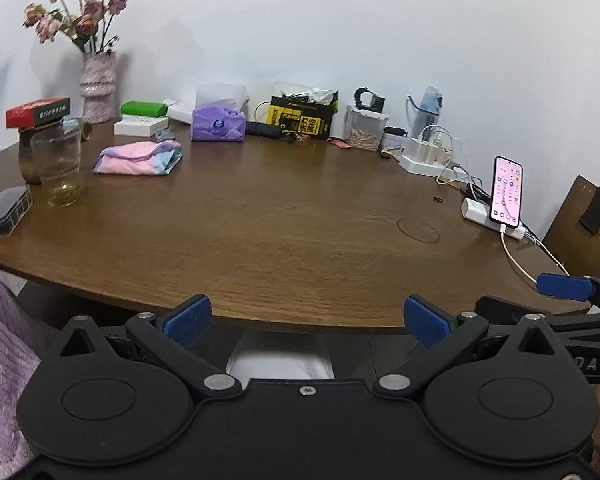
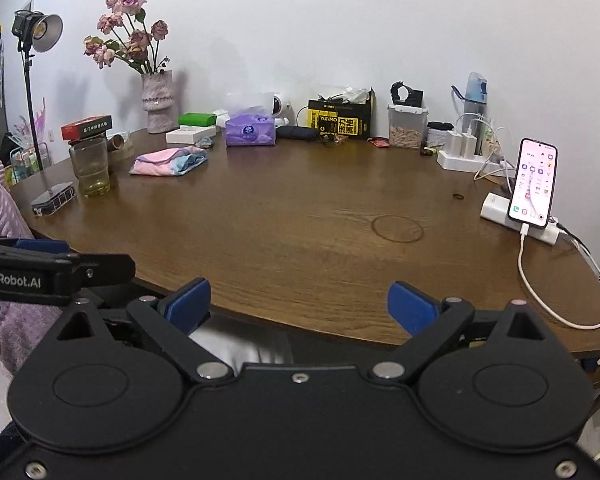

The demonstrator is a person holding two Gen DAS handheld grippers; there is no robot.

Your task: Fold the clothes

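I see brown table (image 1: 300, 240) | vase w/ pink flowers (image 1: 98, 88) at back left | purple tissue pack (image 1: 218, 124) by wall | glass cup (image 1: 58, 168) near left edge | phone (image 1: 507, 192) standing up, lit, on right | blue bottle (image 2: 474, 98) behind plugs

Left gripper (image 1: 306, 320) fingers spread wide, right gripper (image 2: 300, 306) likewise, side by side
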